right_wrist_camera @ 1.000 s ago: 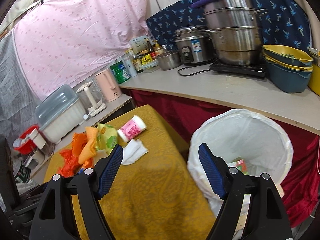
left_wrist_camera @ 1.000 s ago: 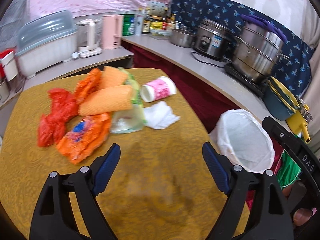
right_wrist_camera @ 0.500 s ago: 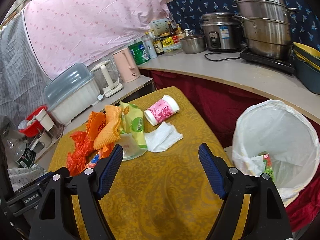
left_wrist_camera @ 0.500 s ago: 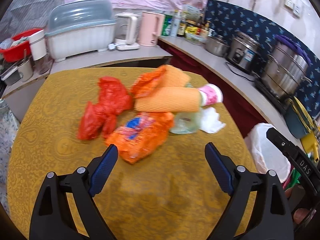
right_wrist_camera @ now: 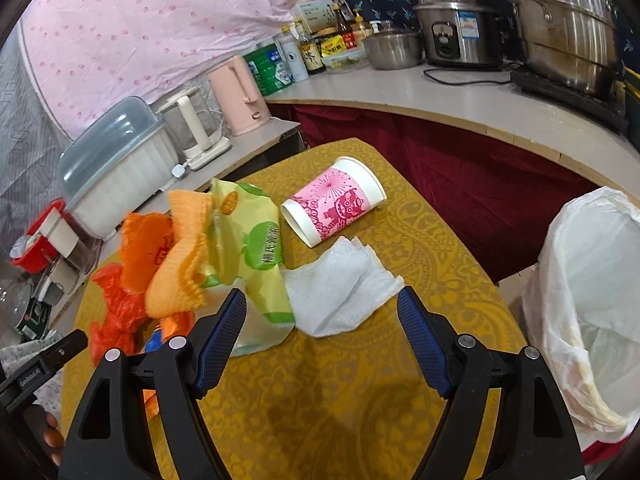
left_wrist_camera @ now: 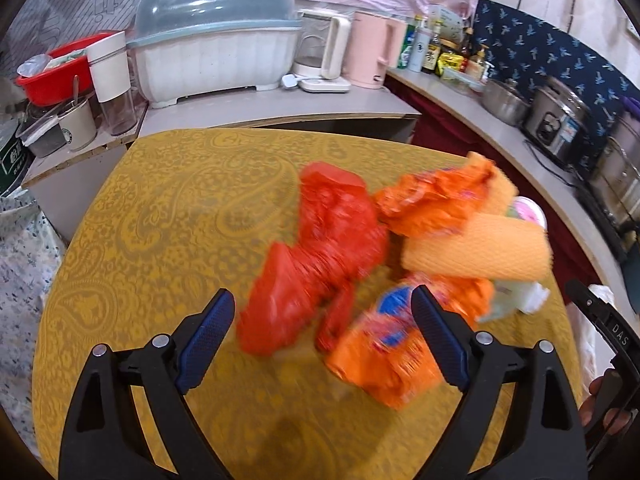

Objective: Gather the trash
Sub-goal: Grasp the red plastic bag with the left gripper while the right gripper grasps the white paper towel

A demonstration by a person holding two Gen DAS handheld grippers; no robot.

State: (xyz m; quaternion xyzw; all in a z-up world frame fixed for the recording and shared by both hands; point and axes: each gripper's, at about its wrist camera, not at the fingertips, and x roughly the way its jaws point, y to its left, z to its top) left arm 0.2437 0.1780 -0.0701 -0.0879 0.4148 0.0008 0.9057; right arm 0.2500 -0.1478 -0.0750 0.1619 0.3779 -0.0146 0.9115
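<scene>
A pile of trash lies on the yellow table [left_wrist_camera: 168, 216]. In the left wrist view there is a red plastic bag [left_wrist_camera: 320, 256], an orange snack wrapper [left_wrist_camera: 384, 344], an orange cloth [left_wrist_camera: 476, 252] and a second orange wrapper [left_wrist_camera: 432, 200]. My left gripper [left_wrist_camera: 320, 340] is open and empty, just in front of the red bag. In the right wrist view a white tissue [right_wrist_camera: 340, 292], a pink paper cup [right_wrist_camera: 336, 206] on its side and a green wrapper [right_wrist_camera: 252, 248] lie ahead. My right gripper [right_wrist_camera: 320, 336] is open and empty, just short of the tissue.
A bin with a white liner [right_wrist_camera: 592, 312] stands right of the table. Counters behind hold a dish box [left_wrist_camera: 212, 40], a pink kettle [left_wrist_camera: 368, 54], a rice cooker [right_wrist_camera: 456, 36] and steel pots [right_wrist_camera: 560, 20]. The right gripper's body [left_wrist_camera: 612, 332] shows at the left view's right edge.
Both grippers have swung left and come closer to the trash pile. The left one now faces the red bag; the right one faces the tissue. Both stayed open.
</scene>
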